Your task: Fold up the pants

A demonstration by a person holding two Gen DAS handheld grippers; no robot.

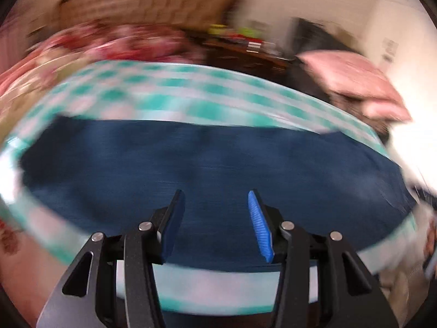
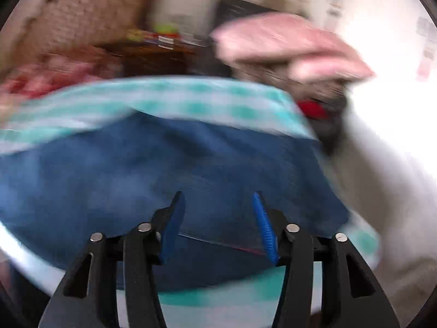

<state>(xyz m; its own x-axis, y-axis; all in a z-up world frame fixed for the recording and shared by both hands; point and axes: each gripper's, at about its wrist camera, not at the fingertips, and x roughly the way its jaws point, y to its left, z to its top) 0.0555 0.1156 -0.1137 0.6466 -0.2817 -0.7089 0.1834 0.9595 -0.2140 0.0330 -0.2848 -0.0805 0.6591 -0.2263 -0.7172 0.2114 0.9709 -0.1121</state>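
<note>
Left hand-held gripper [image 1: 215, 199] open, above pants [image 1: 207, 158]

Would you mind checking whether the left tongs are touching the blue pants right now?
Cannot tell. In the blurred left wrist view the left tongs stand open with nothing between the pads, over the blue pants, but no gap or contact shows plainly.

Teal-and-white checked cloth [image 1: 174, 87] under flat blue pants [image 1: 207, 161]
</note>
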